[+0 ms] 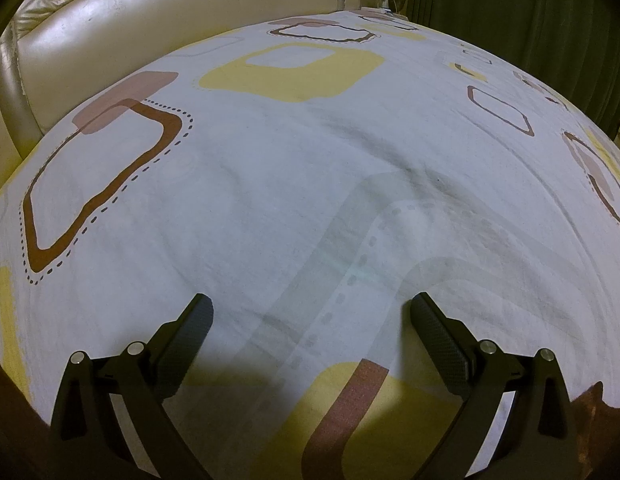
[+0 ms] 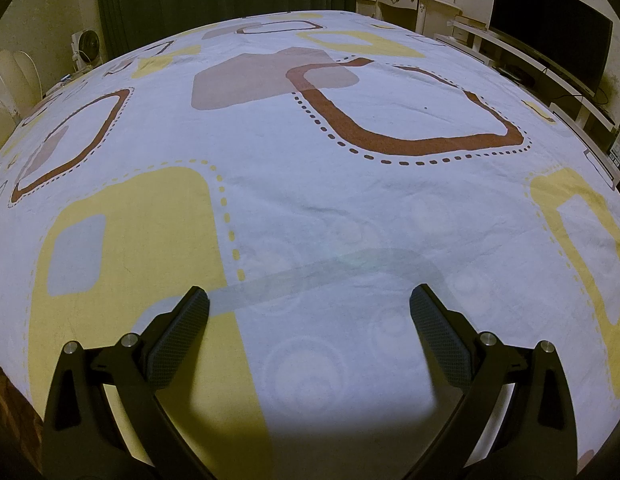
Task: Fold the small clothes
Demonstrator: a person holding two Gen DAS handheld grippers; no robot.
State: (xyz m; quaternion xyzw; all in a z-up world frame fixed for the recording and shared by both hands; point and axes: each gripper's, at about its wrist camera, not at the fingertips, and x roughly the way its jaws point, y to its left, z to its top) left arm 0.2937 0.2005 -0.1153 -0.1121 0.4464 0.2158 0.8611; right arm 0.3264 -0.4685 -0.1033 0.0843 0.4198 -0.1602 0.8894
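Observation:
No garment shows in either view. A white bed sheet (image 1: 310,200) printed with yellow, brown and pink rounded squares fills both wrist views, and the same sheet (image 2: 330,216) lies flat with faint creases. My left gripper (image 1: 312,308) hovers over the sheet near the bed's front edge, open, with nothing between its black textured fingers (image 1: 190,336). My right gripper (image 2: 310,300) is likewise open and empty above the sheet, its fingers (image 2: 438,332) spread wide.
A cream padded headboard (image 1: 130,28) rises at the left of the bed. Dark green curtains (image 1: 530,20) hang behind. A small fan (image 2: 88,46) stands by the far corner. A white dresser (image 2: 406,0) and a TV (image 2: 550,28) on a low shelf line the right wall.

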